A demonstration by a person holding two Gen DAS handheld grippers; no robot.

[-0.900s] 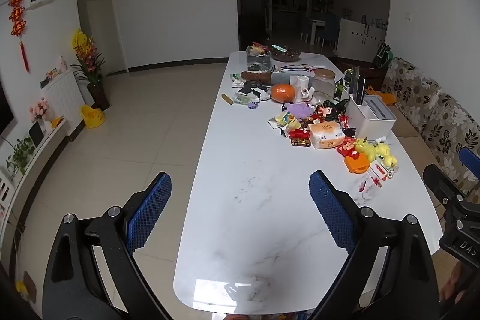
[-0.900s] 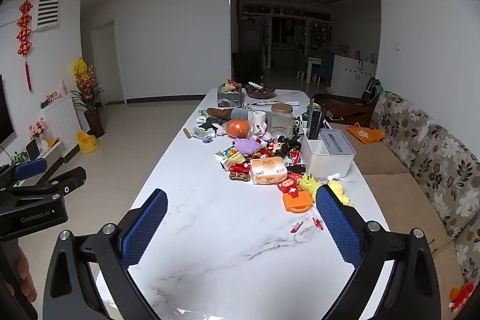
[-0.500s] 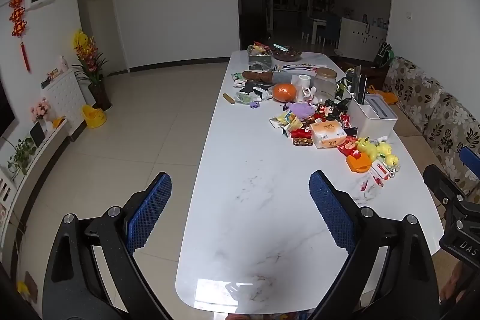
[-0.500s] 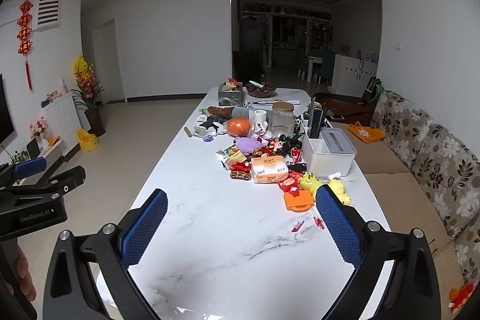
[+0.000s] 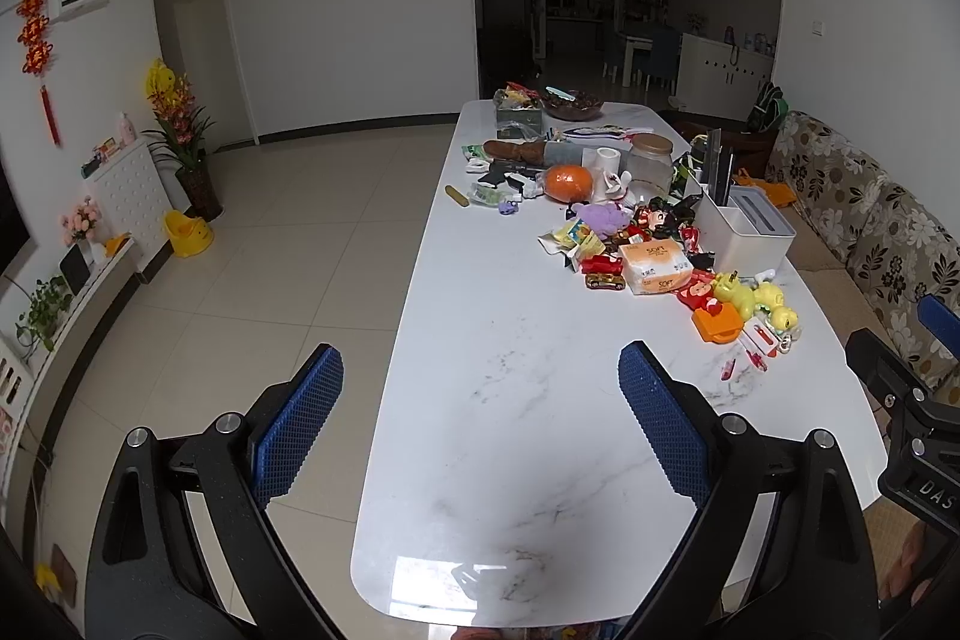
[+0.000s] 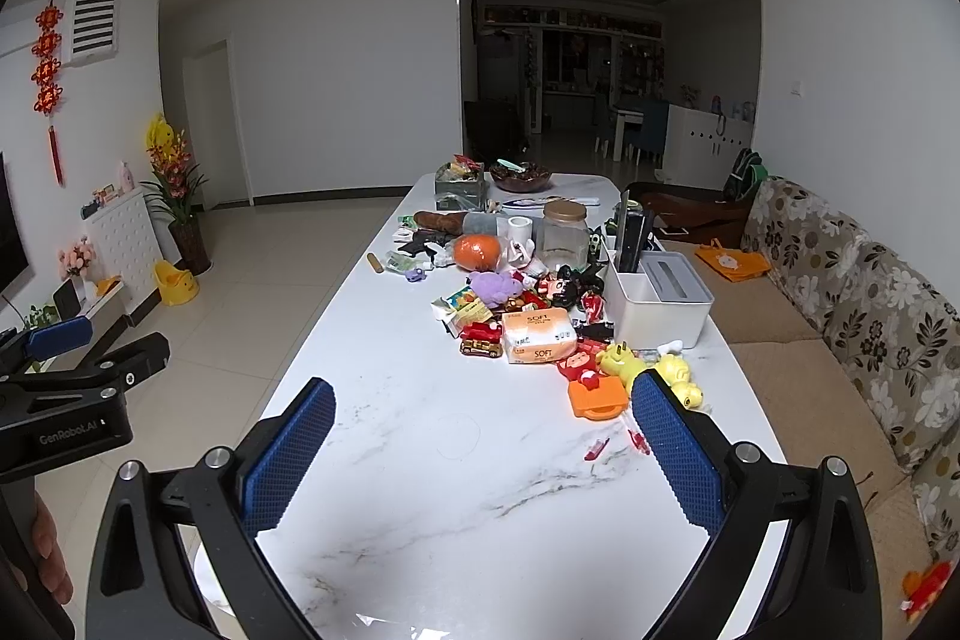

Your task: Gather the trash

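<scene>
White marble table [image 5: 528, 436], near end bare. Left gripper [image 5: 480, 430] and right gripper [image 6: 480, 454]: fingers spread wide, empty. Red wrappers [image 6: 618, 445] lie lower right of centre, just ahead of right fingers; right hand nearer. Long axis unclear.

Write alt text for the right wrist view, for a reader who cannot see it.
The right gripper hovers with its blue-padded jaws wide open and empty over the bare near end of a long white marble table. Farther along lies a clutter of toys, wrappers, an orange tissue pack and a white organizer box. The left gripper shows at the left edge.
</scene>
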